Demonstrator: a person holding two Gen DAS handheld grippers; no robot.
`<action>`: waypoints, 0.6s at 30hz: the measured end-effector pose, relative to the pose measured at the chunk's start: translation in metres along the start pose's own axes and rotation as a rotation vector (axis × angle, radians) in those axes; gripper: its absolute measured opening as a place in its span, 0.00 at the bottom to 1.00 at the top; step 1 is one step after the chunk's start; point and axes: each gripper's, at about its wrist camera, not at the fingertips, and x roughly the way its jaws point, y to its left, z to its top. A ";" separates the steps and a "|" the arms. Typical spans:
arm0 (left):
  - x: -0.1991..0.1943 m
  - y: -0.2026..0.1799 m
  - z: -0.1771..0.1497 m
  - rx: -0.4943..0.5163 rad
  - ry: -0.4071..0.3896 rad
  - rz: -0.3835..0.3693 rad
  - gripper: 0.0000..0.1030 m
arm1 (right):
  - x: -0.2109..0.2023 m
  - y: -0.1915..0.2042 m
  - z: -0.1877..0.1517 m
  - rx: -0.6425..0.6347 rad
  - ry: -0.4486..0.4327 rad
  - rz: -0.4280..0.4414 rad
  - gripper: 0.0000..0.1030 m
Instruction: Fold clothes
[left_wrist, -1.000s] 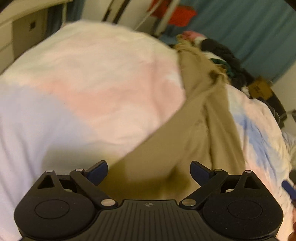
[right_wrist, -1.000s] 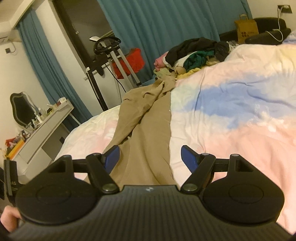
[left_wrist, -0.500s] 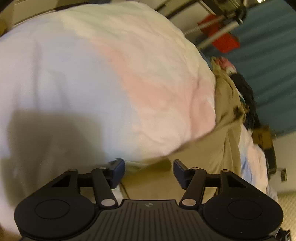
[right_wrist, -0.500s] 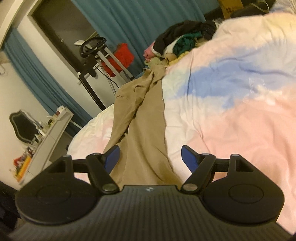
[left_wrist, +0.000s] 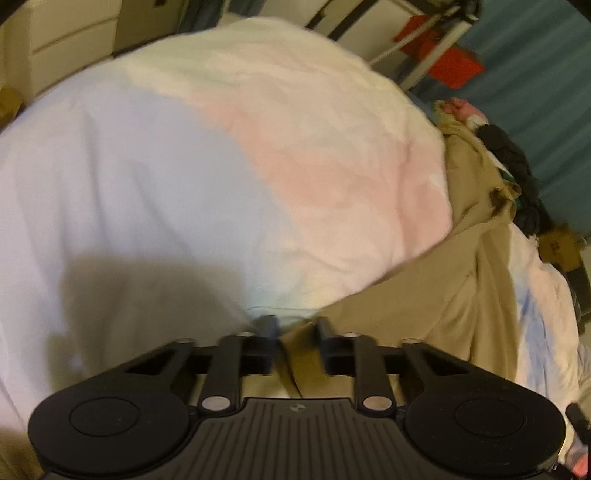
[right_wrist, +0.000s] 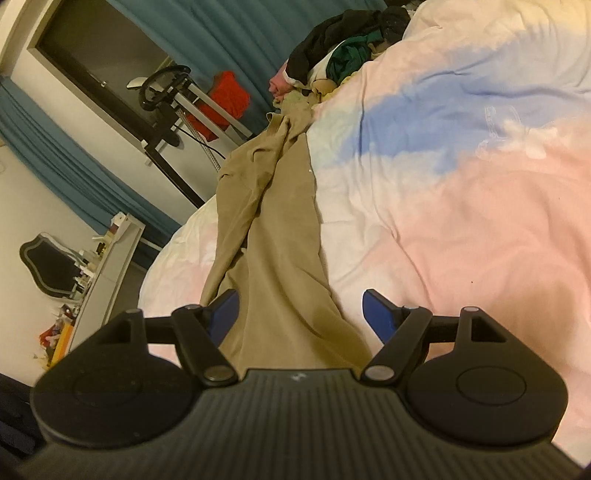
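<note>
**Khaki trousers on the pastel duvet**

No readable writing anywhere. 1 pair of soft, creased khaki trousers (right_wrist: 273, 236) lies lengthwise on the puffy duvet (right_wrist: 461, 206). Left gripper (left_wrist: 294, 326) has just been closing, now clenched on the trousers' edge. Right gripper (right_wrist: 299, 314) spread wide above the cloth, gripping nothing.

We see a bed covered by a duvet (right_wrist: 461, 206) in soft patches of pink, blue and white, rumpled in places. Directly on it lies a pair of tan trousers (right_wrist: 280, 229), stretched lengthwise along one side. At the far end of the bed sits a heap of clothes (right_wrist: 343, 55), dark, green and pink.
</note>
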 end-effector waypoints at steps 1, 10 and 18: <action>-0.005 -0.004 -0.002 0.027 -0.012 -0.005 0.11 | -0.001 0.000 0.000 0.006 -0.008 -0.001 0.74; -0.081 -0.075 -0.061 0.521 -0.302 -0.065 0.08 | -0.021 -0.001 0.009 0.003 -0.114 -0.032 0.74; -0.086 -0.142 -0.134 0.963 -0.268 -0.244 0.08 | -0.023 0.000 0.012 -0.047 -0.135 -0.093 0.74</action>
